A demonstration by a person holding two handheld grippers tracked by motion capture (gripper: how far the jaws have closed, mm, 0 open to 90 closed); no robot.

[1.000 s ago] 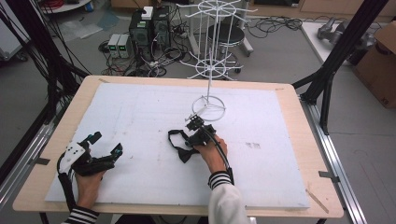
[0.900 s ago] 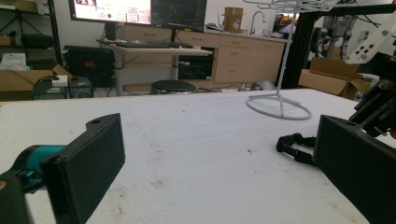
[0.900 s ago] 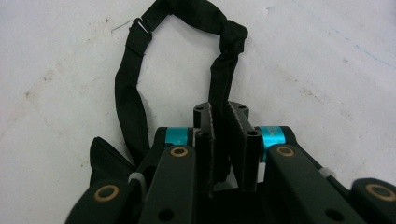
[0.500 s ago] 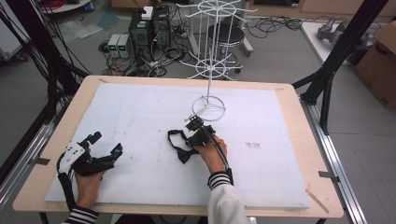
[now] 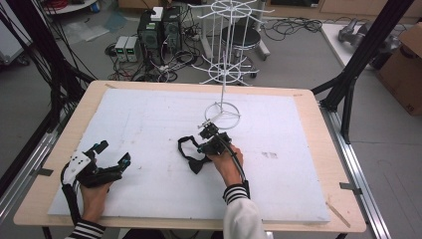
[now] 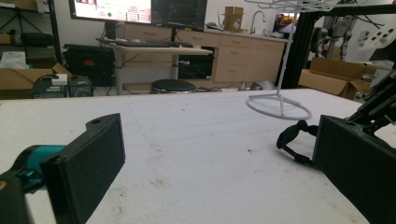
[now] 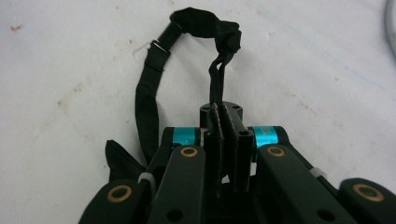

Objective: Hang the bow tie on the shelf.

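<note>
On the white-topped table: 2 hand-held grippers, left at 8 o'clock, right near ctr; 1 black strap beside it; 1 white wire rack stand at 12 o'clock.

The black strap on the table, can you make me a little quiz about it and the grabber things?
1. True or false: the right gripper is shut on the black strap.
2. Are the left gripper jaws open or shut?
3. What stands just beyond the strap? A) white wire rack B) red bucket C) green bottle

Key: 1 true. 2 open, with nothing between them. 3 A.
</note>
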